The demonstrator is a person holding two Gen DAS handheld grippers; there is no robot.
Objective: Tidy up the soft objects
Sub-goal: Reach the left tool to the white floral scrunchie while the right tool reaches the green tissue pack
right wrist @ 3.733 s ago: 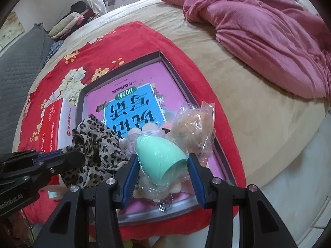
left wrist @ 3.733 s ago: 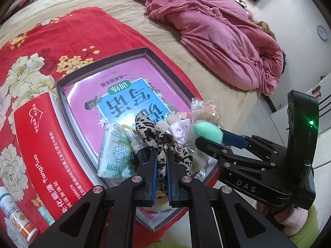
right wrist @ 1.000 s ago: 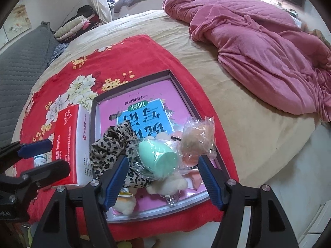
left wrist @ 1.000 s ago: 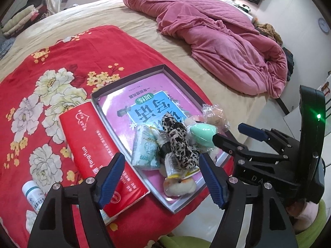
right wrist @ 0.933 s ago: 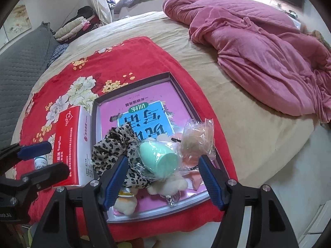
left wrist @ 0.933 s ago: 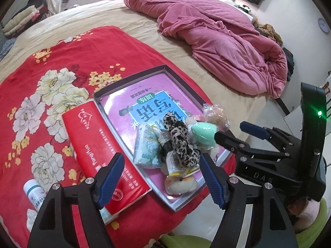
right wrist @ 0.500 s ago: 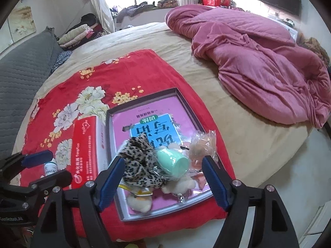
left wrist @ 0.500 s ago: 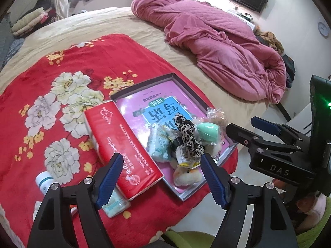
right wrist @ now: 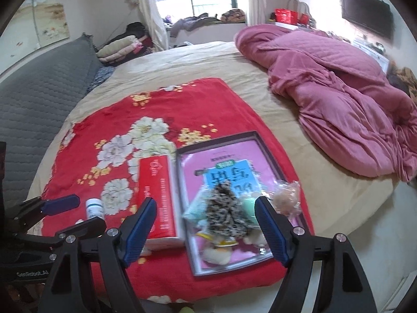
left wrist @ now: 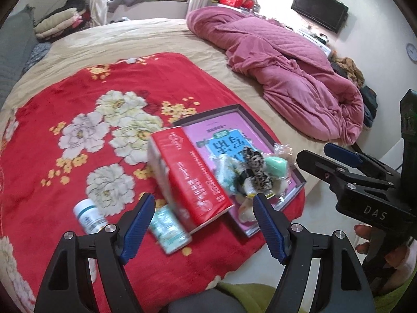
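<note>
The leopard-print scrunchie (left wrist: 256,170) lies in the near end of a shallow dark-rimmed box lid (left wrist: 245,110), on top of a small heap of soft things. Seen from the left wrist, its long axis runs from the far left to the near right, so one end points toward the pink booklet (left wrist: 224,133) under the heap and the other toward the box's near corner. It sits just past the tip of the left gripper's (left wrist: 203,224) right-hand finger (left wrist: 268,227), outside the gap. From the right wrist the scrunchie (right wrist: 225,211) falls between the two fingers of the right gripper (right wrist: 206,228) and beyond their tips (nothing touches the pads).

Just beside the scrunchie are a mint-green makeup sponge (left wrist: 276,165), a pale tissue packet (left wrist: 225,174), a crinkled clear bag (left wrist: 282,150) and a cream plush toy (left wrist: 246,208), all blurred.

Both grippers stand spread wide and empty, above and clear of the bed. A red tissue box (left wrist: 187,180) lies along the lid's left rim, its near end between the left fingers. A second tissue packet (left wrist: 168,230) and a white pill bottle (left wrist: 88,216) rest near the left-hand finger on the red floral blanket (left wrist: 78,109). A pink quilt (left wrist: 284,75) is bunched well beyond.
</note>
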